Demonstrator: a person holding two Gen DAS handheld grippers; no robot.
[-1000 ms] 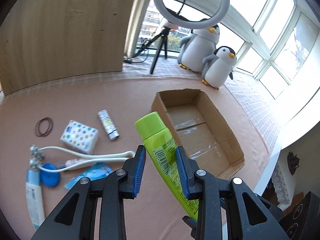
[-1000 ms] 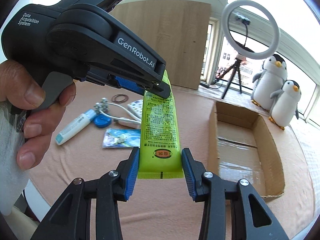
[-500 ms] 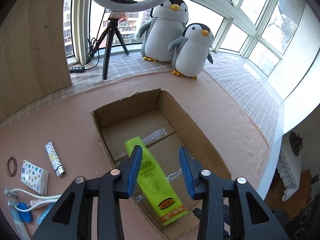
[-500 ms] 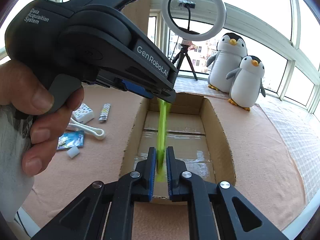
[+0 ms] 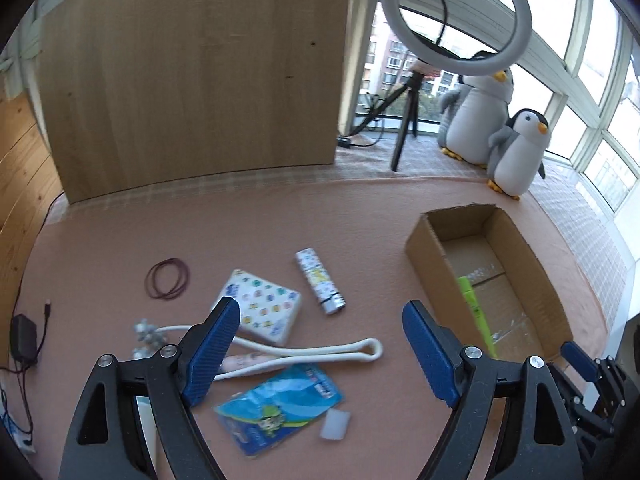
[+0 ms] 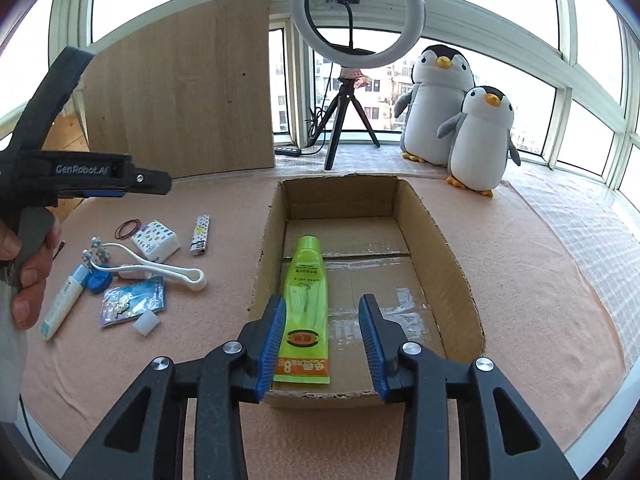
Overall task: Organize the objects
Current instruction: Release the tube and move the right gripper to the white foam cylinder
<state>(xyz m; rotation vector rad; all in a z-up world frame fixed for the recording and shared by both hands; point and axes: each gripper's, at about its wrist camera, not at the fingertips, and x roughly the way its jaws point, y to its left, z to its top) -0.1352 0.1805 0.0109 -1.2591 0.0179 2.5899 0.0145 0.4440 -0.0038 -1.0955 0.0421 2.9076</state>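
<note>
From my right wrist view the green tube (image 6: 306, 304), marked "8", lies flat in the cardboard box (image 6: 448, 256); the left view shows only its edge. Both my grippers are opening, empty: right gripper (image 6: 322, 342), left gripper (image 5: 320, 354) reading "GenRobot.AI".

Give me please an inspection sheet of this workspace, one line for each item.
Surface: pink cloth.
Job's things: green tube lying in box; lighter, tissue pack, blue packet, roller, bands on cloth.
Clutter: nothing seen.
Grippers: left gripper opening, empty; right gripper opening, tube released.
Cables: charger at cloth's edge.
Surroundings: penguins, ring light, windows.
</note>
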